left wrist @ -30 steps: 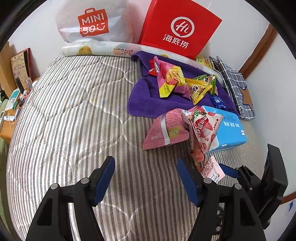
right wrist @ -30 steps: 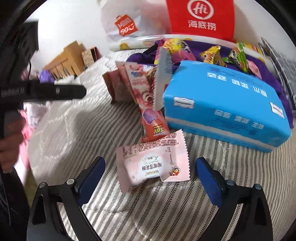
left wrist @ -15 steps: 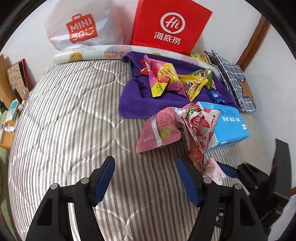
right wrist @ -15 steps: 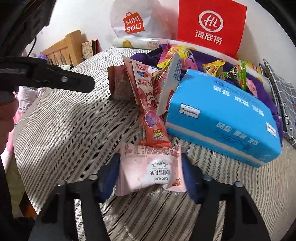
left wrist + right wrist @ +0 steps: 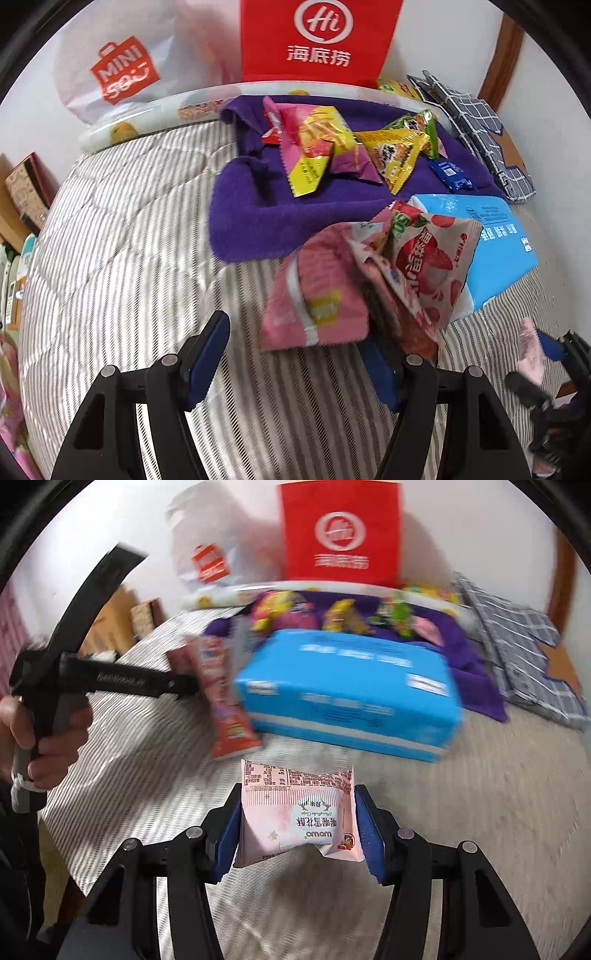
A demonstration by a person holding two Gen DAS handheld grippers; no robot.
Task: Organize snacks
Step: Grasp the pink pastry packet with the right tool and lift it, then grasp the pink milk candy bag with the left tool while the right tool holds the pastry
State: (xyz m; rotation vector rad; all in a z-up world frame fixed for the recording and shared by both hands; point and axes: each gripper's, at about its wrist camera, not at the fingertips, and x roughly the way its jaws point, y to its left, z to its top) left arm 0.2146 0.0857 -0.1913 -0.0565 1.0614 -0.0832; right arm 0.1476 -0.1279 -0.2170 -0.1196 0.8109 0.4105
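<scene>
1. Since a second ago: right gripper [image 5: 297, 821] jaws have just been closing on the pale pink snack packet [image 5: 295, 812], which lay flat on the bed between wide-open fingers; packet now clamped and lifted clear of the bed. Left gripper [image 5: 291, 354] has edged in toward the snack pile; gap unchanged.
2. Striped bed cover [image 5: 122, 229] carries everything. Red paper bag [image 5: 317, 40] and white shopping bag [image 5: 122, 70] stand along the far edge against the wall.
3. Purple towel [image 5: 243, 214] lies at the far side, right of centre, with yellow and pink snack bags [image 5: 317, 147] piled on it.
4. Blue tissue pack [image 5: 347, 690] lies in front of the towel, toward the right edge of the bed.
5. Strawberry snack bag [image 5: 424, 258] leans on the tissue pack's left end; pink snack bag [image 5: 317, 291] sits just left of it, touching.
6. Left gripper: jaws about half open, nothing between the pads. Pink snack bag lies just ahead of the fingertips, nearer the right finger, not gripped.
7. Right gripper: both blue pads press the packet's side edges; packet upright between the fingers, back seam and print facing the camera, top edge above the fingertips. In the left wrist view it shows at the lower right, blurred.
8. Person's hand [image 5: 40, 734] holds the left gripper's handle, at the left edge of the right wrist view.
</scene>
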